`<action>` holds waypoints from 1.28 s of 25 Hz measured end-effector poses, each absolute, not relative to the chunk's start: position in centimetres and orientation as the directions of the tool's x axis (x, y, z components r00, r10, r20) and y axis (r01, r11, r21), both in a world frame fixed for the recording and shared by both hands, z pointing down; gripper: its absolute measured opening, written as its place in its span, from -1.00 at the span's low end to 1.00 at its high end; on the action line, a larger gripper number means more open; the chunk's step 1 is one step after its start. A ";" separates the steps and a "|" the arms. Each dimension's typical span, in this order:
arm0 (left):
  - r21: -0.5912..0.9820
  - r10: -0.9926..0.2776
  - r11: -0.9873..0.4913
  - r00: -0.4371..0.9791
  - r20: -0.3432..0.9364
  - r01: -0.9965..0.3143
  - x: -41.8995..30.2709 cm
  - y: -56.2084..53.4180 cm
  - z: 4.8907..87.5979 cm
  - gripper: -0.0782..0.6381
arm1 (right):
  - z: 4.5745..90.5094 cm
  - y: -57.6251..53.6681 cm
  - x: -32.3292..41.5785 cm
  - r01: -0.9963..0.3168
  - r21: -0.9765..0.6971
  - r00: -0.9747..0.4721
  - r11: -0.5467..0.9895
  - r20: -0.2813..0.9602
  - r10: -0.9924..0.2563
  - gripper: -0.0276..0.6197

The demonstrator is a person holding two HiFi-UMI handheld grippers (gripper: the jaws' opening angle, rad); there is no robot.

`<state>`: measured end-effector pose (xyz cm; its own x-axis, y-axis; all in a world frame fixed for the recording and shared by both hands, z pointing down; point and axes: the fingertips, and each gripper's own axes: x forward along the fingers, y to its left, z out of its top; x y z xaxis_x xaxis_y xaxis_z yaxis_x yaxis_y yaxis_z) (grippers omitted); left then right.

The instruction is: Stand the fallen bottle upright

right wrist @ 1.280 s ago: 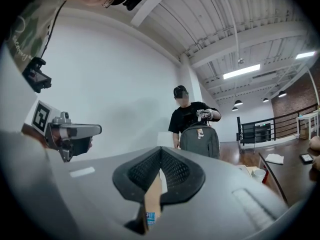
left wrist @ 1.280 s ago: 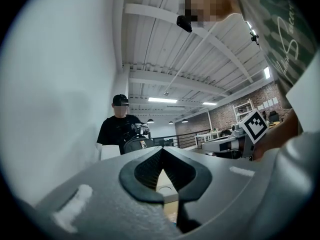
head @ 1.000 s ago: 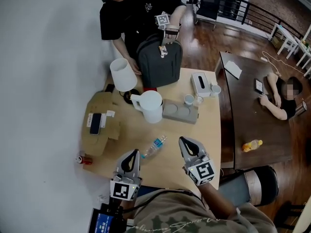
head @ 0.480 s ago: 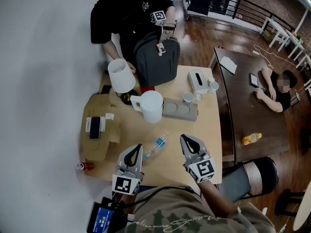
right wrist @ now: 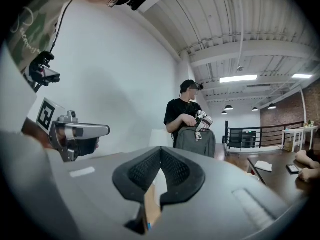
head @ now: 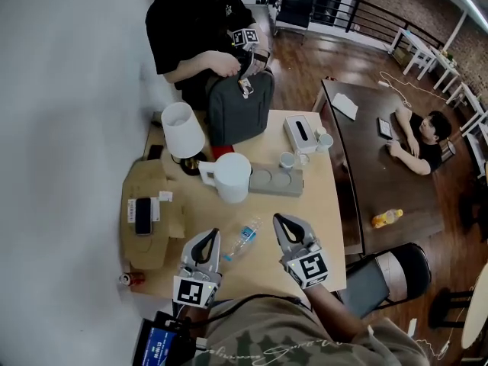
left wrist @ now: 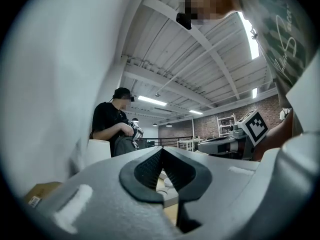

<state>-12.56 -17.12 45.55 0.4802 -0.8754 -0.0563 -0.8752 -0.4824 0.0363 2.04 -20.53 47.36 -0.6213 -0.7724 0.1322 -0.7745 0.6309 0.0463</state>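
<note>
Clear plastic bottle (head: 242, 238) w/ a blue label lies on its side on the pale wooden table (head: 324, 212), in the lower centre of the head view, slanted from lower left to upper right. It is btw the two grippers: the left gripper (head: 211, 235) is just beside its lower end, and I cannot tell if they touch. The right gripper (head: 281, 222) is a little apart on the other side. Both grippers point toward the top of the frame.

In the left gripper view the two jaws meet at the tips & nothing is held btw them. The right gripper view shows the same: jaws pressed together, empty.

Higher in the frame, on the table, stand a white jug (head: 231, 178), a grey tray (head: 276, 181) w/ round hollows, & a white lamp shade (head: 183, 128) at upper left. A dark grey backpack (head: 238, 105) is at the far edge, w/ a person in a black shirt (head: 194, 29) behind it.
</note>
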 end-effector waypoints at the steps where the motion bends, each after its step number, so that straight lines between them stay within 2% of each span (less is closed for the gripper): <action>1: 0.038 -0.873 -0.487 0.485 -0.060 -0.872 -12.8 -17.4 45.7 -0.78 | 47.4 -20.7 1.8 -0.777 0.050 -0.618 0.628 0.133 -0.775 -0.91; 13: 0.082 -0.814 -0.581 0.580 -0.036 -0.810 -11.8 -19.6 47.8 -0.78 | 49.5 -21.4 -1.7 -0.671 0.129 -0.680 0.730 0.285 -0.676 -0.90; 24: 0.084 -0.820 -0.572 0.572 -0.022 -0.816 -12.7 -20.3 48.2 -0.78 | 53.0 -21.3 -3.6 -0.520 0.176 -0.728 0.836 0.421 -0.541 -0.90; 32: 0.074 -0.828 -0.560 0.561 -0.005 -0.825 -13.0 -20.6 48.7 -0.78 | 60.1 -21.8 -2.9 -0.454 0.234 -0.644 0.860 0.581 -0.498 -0.90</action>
